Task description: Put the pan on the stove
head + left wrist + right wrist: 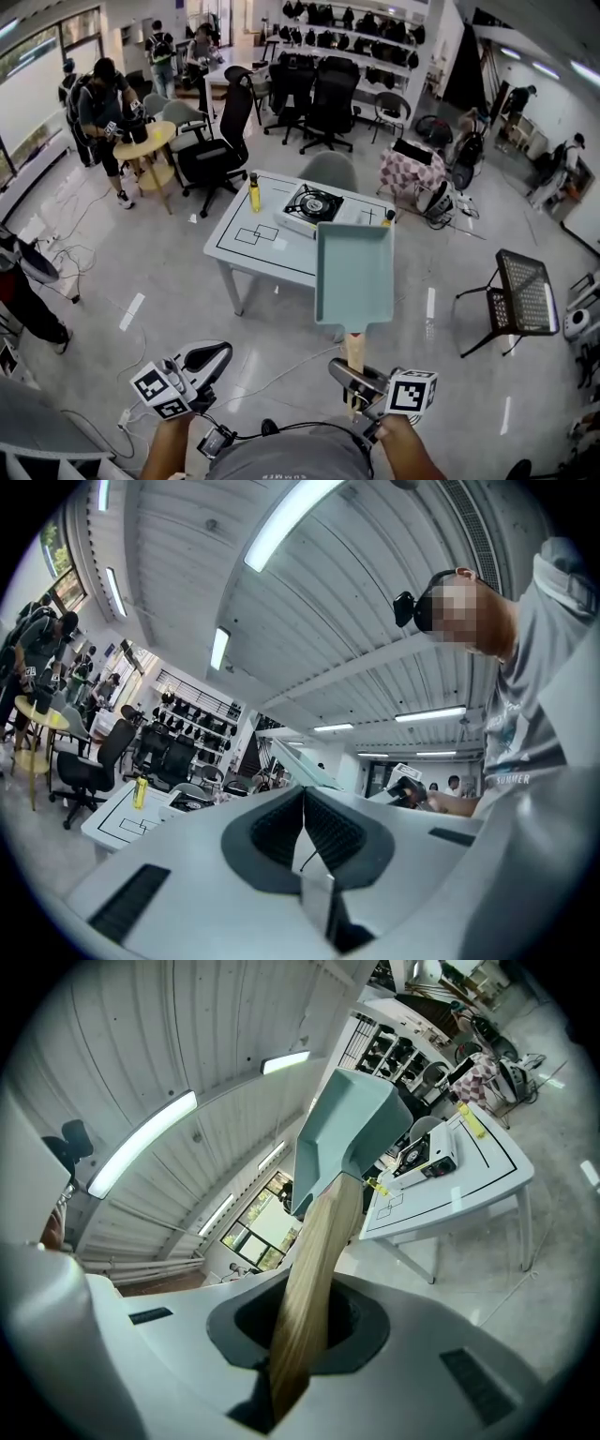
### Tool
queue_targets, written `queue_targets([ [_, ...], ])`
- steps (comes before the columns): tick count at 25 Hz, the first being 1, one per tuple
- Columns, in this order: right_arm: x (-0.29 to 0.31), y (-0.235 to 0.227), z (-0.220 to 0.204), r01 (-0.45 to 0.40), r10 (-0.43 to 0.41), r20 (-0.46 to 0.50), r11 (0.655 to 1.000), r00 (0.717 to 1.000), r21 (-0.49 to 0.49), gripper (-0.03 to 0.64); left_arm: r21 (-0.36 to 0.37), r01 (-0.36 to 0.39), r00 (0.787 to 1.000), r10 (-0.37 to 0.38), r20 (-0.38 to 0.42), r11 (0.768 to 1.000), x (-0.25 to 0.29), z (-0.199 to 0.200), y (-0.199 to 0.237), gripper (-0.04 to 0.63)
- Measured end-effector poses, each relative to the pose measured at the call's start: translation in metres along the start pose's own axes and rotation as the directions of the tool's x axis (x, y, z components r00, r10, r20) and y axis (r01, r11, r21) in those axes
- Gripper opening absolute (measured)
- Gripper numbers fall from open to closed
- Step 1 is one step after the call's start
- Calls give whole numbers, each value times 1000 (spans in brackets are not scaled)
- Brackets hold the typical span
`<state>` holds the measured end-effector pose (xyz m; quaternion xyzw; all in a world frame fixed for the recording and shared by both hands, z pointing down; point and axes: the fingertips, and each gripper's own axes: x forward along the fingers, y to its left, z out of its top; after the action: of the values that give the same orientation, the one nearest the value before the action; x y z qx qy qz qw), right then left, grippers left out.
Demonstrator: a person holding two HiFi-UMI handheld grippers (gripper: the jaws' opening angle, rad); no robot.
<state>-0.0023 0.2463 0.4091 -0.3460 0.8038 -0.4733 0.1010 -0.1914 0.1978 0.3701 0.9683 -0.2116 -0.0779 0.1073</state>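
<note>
**Status:** carry phase. The pan (353, 274) is in the air, not yet on the stove (312, 203). It is a pale blue-green rectangular pan w/ a wooden handle (354, 349), held out in front of the person. The person stands back from the worktop (246, 255), though in the head view the pan overlaps the worktop's near right edge.

**Right hand-held gripper** (300, 1335): clenched on the handle near its free end. The right gripper view shows the wood running straight between the jaws, pads tight on it. The pan body sits well out from the grip. Judged a long lever, prone to droop or twist.

**Left hand-held gripper** (302, 832): jaws together, nothing between them. Held low at the person's left, no part in the carry.

**Stove:** single burner, at the back right of the white worktop. Grate looks bare as far as can be seen. A yellow bottle (253, 192) stands to its left, apart from it.

**Step in hand:** approach to the worktop w/ pan in grip. Est. about midway through the task: pickup done, placement not.

**Next move calls for:**
- Close in on the worktop and level the pan.
- Bring the base over the grate and lower it until it seats flat.
- Point the handle toward the clear side, then release.
- Keep clear of the bottle on the way in.
</note>
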Motion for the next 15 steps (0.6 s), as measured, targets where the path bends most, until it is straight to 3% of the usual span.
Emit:
queue_targets([
  [5, 12, -5, 18, 1, -1, -12, 1000, 1000, 9, 44, -1, -17, 1000, 17, 4, 1000, 16, 2, 13, -3],
  [15, 38, -40, 81, -57, 58, -85, 998, 995, 18, 46, 118, -117, 992, 122, -41, 986, 103, 1, 34, -3],
])
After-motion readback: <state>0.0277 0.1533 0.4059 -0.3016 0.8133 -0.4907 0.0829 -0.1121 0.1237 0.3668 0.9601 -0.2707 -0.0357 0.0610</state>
